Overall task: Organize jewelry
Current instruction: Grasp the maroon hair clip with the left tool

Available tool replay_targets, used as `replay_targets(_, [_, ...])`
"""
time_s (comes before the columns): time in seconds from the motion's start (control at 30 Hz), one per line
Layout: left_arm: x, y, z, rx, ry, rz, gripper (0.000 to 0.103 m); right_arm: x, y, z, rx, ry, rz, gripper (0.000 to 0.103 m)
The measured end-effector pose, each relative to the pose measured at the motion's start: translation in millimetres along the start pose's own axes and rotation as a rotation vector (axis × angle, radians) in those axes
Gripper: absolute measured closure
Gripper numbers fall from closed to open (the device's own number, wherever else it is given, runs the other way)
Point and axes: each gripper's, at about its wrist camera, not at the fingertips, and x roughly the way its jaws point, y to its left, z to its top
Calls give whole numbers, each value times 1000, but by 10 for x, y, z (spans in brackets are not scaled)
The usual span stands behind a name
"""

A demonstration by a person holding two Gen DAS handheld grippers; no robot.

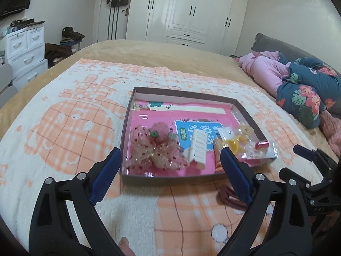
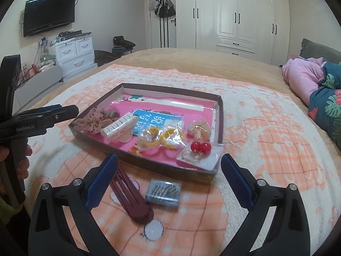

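Observation:
A shallow brown cardboard tray [image 1: 127, 128] [image 2: 219, 115] with a pink lining lies on the bed. In it are a pink lace bow [image 1: 153, 147] [image 2: 96, 121], a white claw clip [image 1: 198, 149] [image 2: 119, 128], yellow rings in a bag [image 2: 162, 138], a red heart piece on a card [image 2: 200, 148] [image 1: 262, 145] and a pearl piece [image 2: 198, 130]. A dark red hair clip [image 2: 132, 196] [image 1: 228, 196] and a small clear box [image 2: 164, 192] lie on the blanket in front of the tray. My left gripper [image 1: 170, 166] is open and empty before the tray. My right gripper [image 2: 168, 170] is open and empty over the clip and box.
An orange and white checked blanket [image 1: 74, 128] covers the bed. Pink and floral bedding [image 1: 298, 85] is heaped at the right. The right gripper [image 1: 313, 160] shows at the right edge of the left wrist view. White wardrobes [image 2: 234, 21] and drawers [image 2: 74, 53] stand behind.

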Motion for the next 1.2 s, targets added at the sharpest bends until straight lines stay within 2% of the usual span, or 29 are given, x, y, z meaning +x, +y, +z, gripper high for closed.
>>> replay_targets(0.4, [-131, -126, -205, 32, 28, -22, 18, -202, -101, -194, 0, 13, -31, 8])
replay_targets(0.83, [-36, -227, -503, 42, 130, -73, 19, -220, -174, -329, -4, 46, -58, 8])
replay_targets(1.03, [164, -337, -575, 42, 195, -146, 40, -119, -186, -383, -7, 77, -61, 9])
replay_targets(1.1, [236, -358, -562, 30, 210, -172, 50, -83, -187, -398, -9, 86, -61, 9])
replay_targets(1.2, [355, -367, -533, 1, 234, -198, 58, -40, -197, -413, -12, 97, -66, 9])
